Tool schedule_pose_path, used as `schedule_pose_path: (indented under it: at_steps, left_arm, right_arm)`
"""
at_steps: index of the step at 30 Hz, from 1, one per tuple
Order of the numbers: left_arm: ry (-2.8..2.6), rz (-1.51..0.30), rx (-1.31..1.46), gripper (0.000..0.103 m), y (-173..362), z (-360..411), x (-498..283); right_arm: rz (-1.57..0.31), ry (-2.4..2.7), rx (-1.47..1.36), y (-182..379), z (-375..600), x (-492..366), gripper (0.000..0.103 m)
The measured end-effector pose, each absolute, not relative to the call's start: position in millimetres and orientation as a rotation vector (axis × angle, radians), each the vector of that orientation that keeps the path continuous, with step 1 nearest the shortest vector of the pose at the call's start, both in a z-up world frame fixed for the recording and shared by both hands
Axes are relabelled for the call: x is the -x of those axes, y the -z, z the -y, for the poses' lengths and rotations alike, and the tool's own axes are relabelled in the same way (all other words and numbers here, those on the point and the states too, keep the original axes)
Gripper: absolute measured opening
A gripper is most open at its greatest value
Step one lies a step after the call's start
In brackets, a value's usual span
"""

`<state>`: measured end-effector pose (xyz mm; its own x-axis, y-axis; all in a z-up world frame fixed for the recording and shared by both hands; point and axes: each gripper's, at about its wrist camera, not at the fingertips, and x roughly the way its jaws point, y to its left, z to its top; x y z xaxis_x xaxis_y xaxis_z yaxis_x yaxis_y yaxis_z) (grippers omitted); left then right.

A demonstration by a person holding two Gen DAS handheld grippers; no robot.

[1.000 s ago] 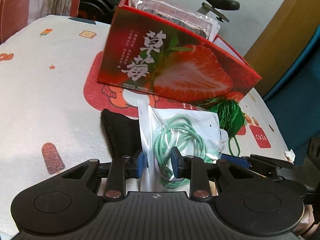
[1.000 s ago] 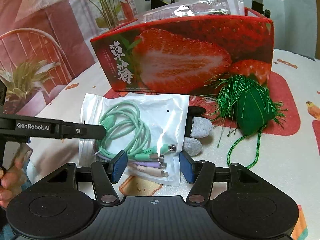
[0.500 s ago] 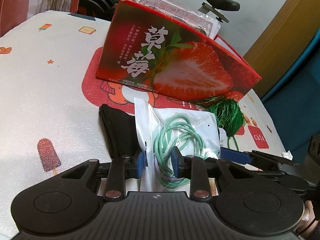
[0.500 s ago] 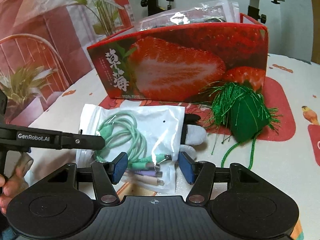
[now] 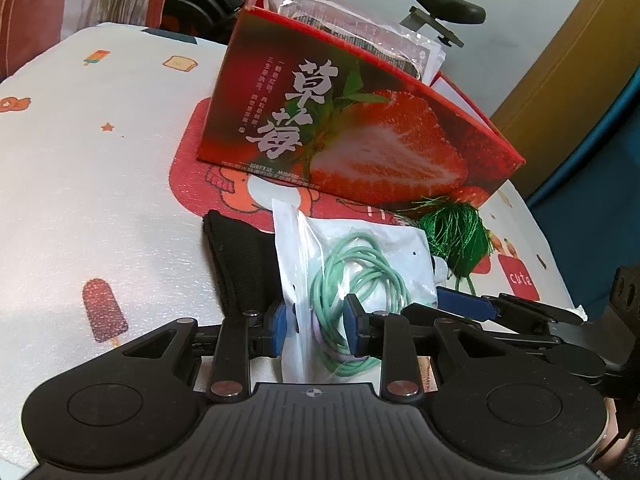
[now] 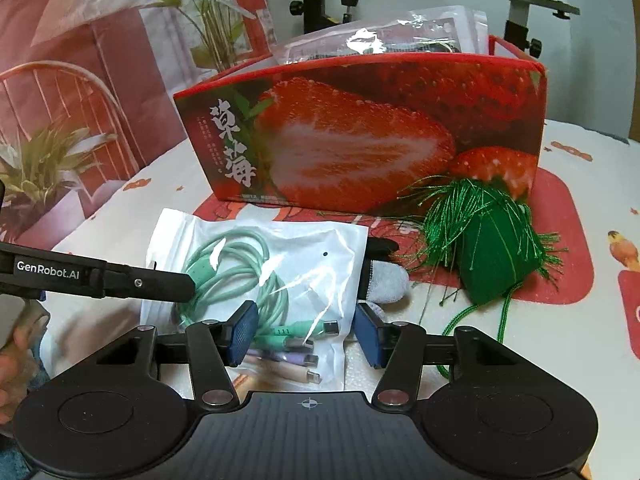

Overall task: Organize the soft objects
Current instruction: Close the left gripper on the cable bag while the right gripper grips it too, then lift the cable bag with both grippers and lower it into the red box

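Nearest the lenses, the left gripper (image 5: pixel 317 330) has its blue pads pinched on the near edge of the cable pouch (image 6: pixel 276 276) — a glossy, crinkled white-and-clear zip bag lying flat on the table (image 5: pixel 92 208). The right gripper (image 6: pixel 306 334) straddles the pouch's other end; its jaws have just been closing, yet both pads stand clear of the plastic, with a gap on either side. Inside the pouch lies one coil of mint-green cord, and three plug ends show: green, purple and beige, each with a metal tip. Under the pouch lies one black knitted glove (image 5: pixel 244 264), its grey fingertips poking out beyond the bag. Just beside that sits one green tasselled sachet (image 6: pixel 492 252), pyramid-shaped, with shiny thread fringes and a braided cord. Behind everything stands one red strawberry box (image 6: pixel 360 136) of smooth printed card, open-topped, holding clear plastic packets (image 6: pixel 384 40). The tablecloth is white, faintly ribbed foam with cartoon prints.
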<state>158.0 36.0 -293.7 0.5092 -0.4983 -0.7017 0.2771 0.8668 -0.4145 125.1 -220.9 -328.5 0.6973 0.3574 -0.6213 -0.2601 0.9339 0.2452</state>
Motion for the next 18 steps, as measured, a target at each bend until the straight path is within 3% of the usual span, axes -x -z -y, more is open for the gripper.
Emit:
schedule_pose_path:
  at_steps: [18]
  left_arm:
    - [0.485,-0.869,0.206,0.031,282.1,-27.5,-144.8]
  right_arm:
    - [-0.660,-0.399,-0.052,309.0,202.0,-108.7,0.049]
